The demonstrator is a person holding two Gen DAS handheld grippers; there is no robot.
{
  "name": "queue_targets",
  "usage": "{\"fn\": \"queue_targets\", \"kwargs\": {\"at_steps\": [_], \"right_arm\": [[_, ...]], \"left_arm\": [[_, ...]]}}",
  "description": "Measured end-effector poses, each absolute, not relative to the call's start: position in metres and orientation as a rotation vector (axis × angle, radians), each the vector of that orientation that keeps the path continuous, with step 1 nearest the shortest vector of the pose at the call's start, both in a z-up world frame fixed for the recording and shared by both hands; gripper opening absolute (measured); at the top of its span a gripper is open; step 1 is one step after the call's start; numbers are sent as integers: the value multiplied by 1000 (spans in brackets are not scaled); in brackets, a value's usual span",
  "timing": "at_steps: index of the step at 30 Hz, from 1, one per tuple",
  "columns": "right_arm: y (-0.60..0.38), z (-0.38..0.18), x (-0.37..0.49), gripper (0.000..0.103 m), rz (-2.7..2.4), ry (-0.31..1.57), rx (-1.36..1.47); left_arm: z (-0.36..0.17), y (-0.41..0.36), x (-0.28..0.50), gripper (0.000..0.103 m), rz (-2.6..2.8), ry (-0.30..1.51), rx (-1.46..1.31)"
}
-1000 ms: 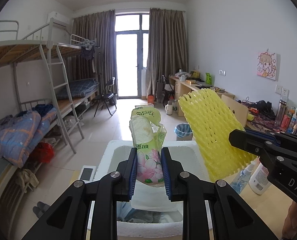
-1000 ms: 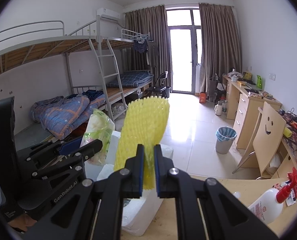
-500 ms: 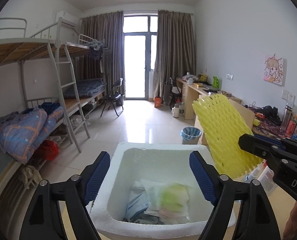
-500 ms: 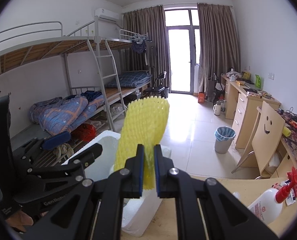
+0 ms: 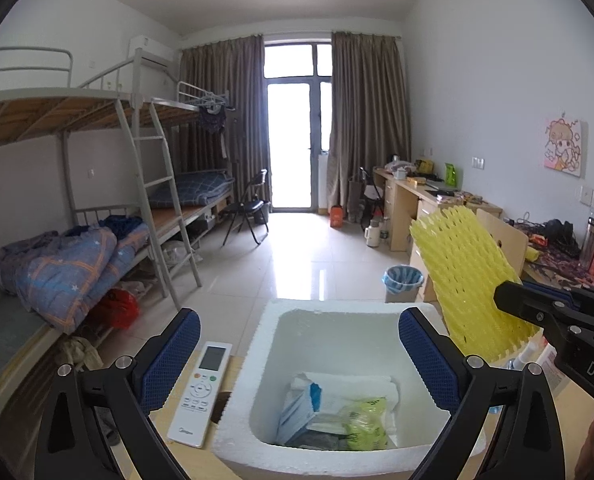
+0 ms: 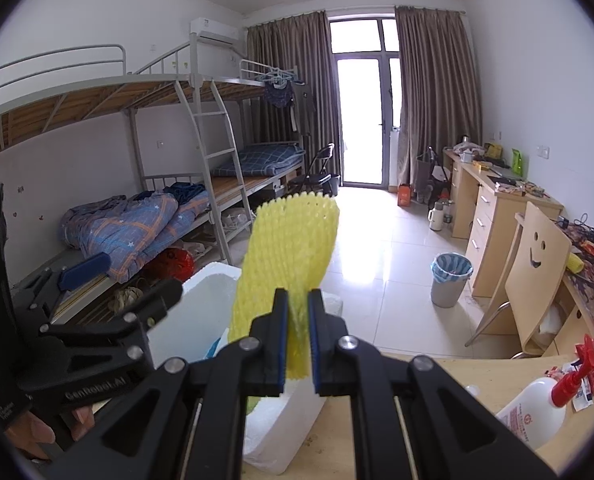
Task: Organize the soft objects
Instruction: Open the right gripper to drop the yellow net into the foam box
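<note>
Your left gripper has its fingers still spreading wide, with nothing between them; they hang over the white foam box, where the green tissue pack lies at the bottom among other soft packets. Your right gripper has its fingers clamped on the lower edge of the yellow foam net, which stands upright above them, off to the right of the box and not yet over its opening. The likely trouble lies with the net: it is light and floppy and pinched only at one end, so if you let go while it sits beside the rim rather than above the hollow, it could catch on the foam wall and tip out onto the table near the white bottle. The remote control lies just left of the box, so a low sweep of the open left fingers could knock it. Both grippers point slightly downward, side by side.
</note>
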State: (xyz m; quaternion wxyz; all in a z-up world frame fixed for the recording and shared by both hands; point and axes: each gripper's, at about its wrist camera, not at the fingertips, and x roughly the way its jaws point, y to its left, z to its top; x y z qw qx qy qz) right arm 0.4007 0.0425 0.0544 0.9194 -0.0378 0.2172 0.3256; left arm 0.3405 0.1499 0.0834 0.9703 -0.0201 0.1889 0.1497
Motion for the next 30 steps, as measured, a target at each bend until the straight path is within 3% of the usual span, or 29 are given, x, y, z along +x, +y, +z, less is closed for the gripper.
{"fn": "queue_targets", "kwargs": {"at_steps": [30], "right_arm": [[70,29,416,12,756,507,-71]], "left_arm": [[95,185,298,102,461,335,-60]]}}
